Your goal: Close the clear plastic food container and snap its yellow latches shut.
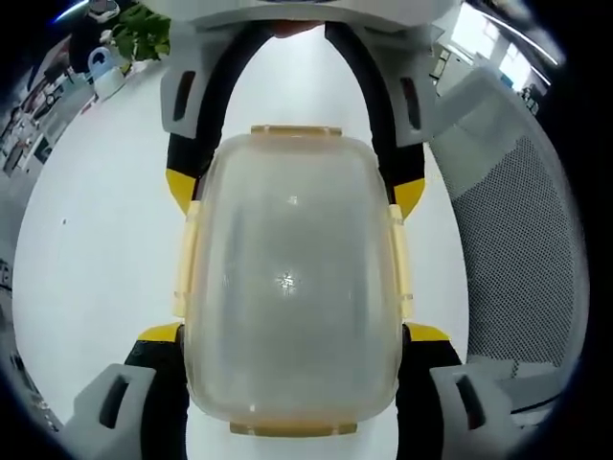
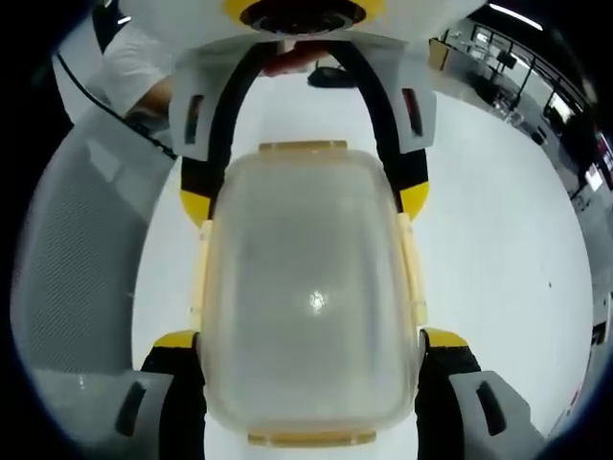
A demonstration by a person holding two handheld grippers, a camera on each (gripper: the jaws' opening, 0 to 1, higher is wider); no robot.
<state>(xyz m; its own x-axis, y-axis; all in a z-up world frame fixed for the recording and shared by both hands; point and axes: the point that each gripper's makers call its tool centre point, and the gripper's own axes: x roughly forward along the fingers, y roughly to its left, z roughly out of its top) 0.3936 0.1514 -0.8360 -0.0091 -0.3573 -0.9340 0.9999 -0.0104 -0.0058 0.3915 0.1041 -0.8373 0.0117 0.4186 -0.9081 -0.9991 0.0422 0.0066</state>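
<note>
— How do the two tongs stand?

— They face each other across the clear plastic container (image 1: 292, 283), one at each end. In the left gripper view the left tongs (image 1: 292, 383) rise from six o'clock with their yellow-tipped jaws spread wide, one on each long side of the box. The right tongs (image 1: 297, 192) come down from twelve o'clock in the same way. In the right gripper view the roles swap: the right tongs (image 2: 311, 383) come up from six, the left tongs (image 2: 306, 206) reach in from twelve.

— Clenched or released?

— Both are spread to the box's width, and the tips lie close against its sides. Whether they press on it, I cannot tell.

— And the box itself?

— It is a rounded rectangle of cloudy, see-through plastic with soft corners and a small glare spot at centre. Pale yellow latches (image 1: 184, 259) run along its edges at three, six, nine and twelve o'clock. It lies on the plain white counter (image 1: 96, 240), lid on.

— Anything else?

— A grey mesh chair back (image 1: 522, 249) stands at three o'clock in the left gripper view, and a green plant (image 1: 139, 34) at eleven. No writing can be read.
</note>
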